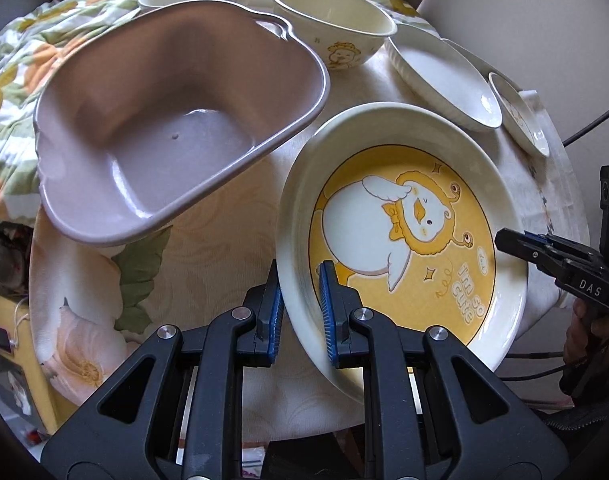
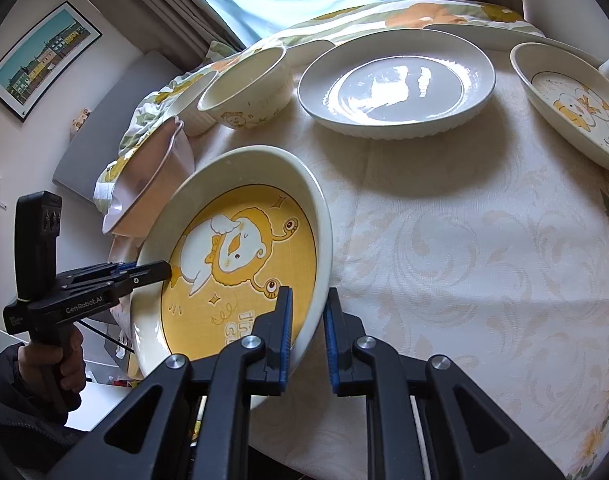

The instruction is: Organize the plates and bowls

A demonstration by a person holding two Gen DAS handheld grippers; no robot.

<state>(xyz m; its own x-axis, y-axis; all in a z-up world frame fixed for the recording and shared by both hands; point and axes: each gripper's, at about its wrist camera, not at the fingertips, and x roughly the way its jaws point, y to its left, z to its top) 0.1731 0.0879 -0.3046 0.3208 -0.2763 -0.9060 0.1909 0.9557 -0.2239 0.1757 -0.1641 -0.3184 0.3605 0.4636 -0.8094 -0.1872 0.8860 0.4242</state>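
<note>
Duck plate — the wide, deep-rimmed dish with the yellow cartoon centre — was held at two opposite edges, one claw on each. The left gripper was clamped on the rim: one blue pad lay outside the wall and the other inside, and the plate spread away from it to the right and forward. The right gripper pinched the opposite rim in the same way, so that from this claw the plate lay to the left and forward; its tip also showed in the left wrist view at the plate's far right edge. The plate sat tilted, its left-held edge lower in the right wrist view, and it appeared to be lifted clear of the tablecloth, though contact at its underside was hidden.

The line between the two claws ran across the plate's full width, so any coming move would probably need both hands to travel together. Ahead of the left claw and just beyond the plate's left edge stood the mauve basin; ahead of the right claw, well apart, lay the plain white plate — a likely stacking place, as a judgement only.
</note>
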